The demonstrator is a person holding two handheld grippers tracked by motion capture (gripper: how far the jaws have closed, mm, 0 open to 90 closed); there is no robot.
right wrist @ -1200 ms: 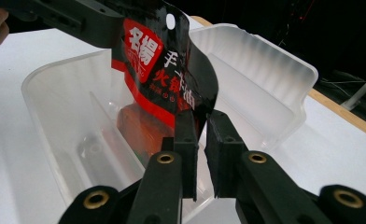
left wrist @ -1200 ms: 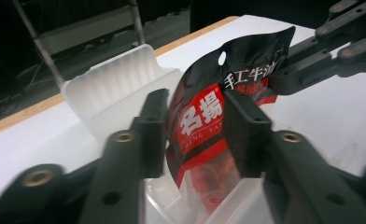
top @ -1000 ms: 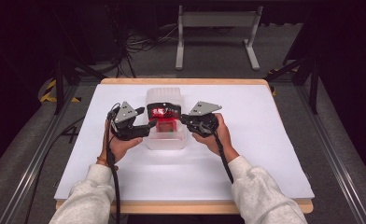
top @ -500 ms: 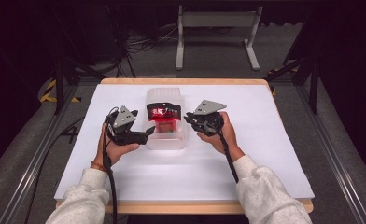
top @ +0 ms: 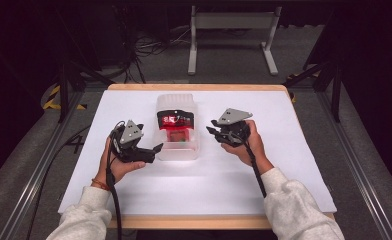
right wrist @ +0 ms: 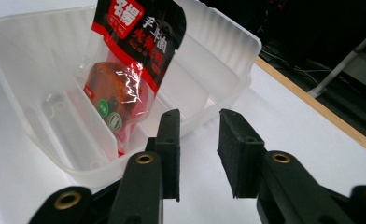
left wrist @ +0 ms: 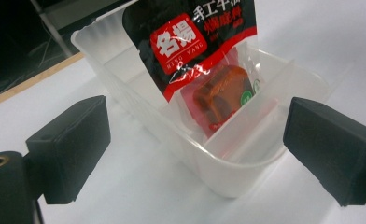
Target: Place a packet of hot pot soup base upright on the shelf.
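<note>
A clear plastic bin (top: 178,150) with dividers stands mid-table on the white sheet. A red-and-black snack packet (top: 174,123) stands upright in it, leaning on a divider; its clear lower part shows a reddish-brown block. My left gripper (top: 154,152) is just left of the bin's near end, jaws wide open and empty. In the left gripper view the bin (left wrist: 228,172) and packet (left wrist: 195,42) lie ahead of the left gripper (left wrist: 197,140). My right gripper (top: 211,127) hovers right of the bin, apart from it. In the right gripper view the right gripper (right wrist: 199,135) is narrowly open, empty, beside the bin (right wrist: 228,42) and packet (right wrist: 139,32).
The white sheet (top: 284,165) covers most of the wooden table (top: 194,87). A black cable (top: 115,200) trails from the left gripper along the forearm. A grey metal stand (top: 231,20) and floor cables lie beyond the far edge.
Both grippers have drawn back from the bin, the left toward the near left, the right out to the right. The packet stays standing in the bin.
</note>
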